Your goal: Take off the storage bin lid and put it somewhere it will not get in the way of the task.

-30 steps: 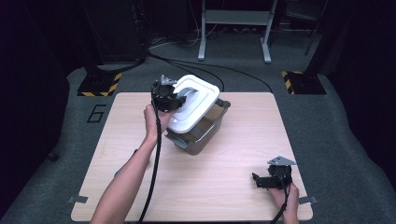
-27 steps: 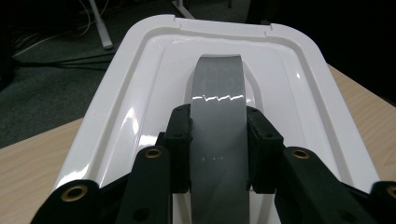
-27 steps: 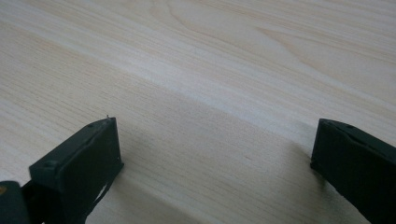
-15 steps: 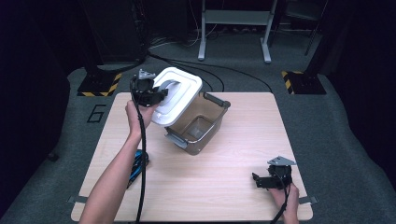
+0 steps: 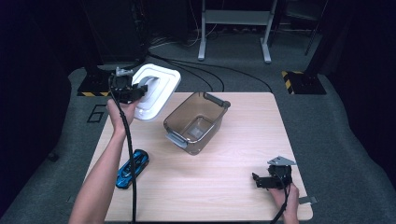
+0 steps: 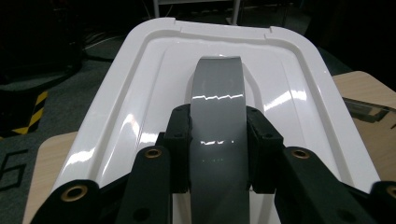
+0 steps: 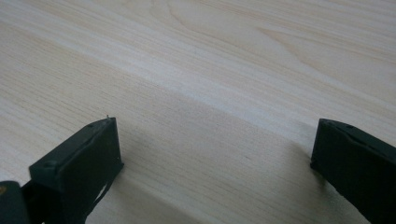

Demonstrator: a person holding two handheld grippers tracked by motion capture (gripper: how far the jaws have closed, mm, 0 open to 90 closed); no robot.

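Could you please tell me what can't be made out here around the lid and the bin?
- Lid underside: faces away in both views.
- Lid handle lower end: cut off by the left gripper view's bottom edge.
- Toy car: details too small, high view.
- Bin contents: high view, tinted walls and glare.

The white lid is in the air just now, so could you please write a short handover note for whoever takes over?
Left gripper: shut on the grey handle of the white lid, held tilted in the air past the table's far left edge.
Right gripper: open, nothing between the jaws, low over the table at the near right corner.
Brown bin: mid-table, open, looks empty.
Blue toy car: near left, beside the left forearm.
Done: lid off the bin.
Left, probably: set the lid down; perhaps put the car in the bin.
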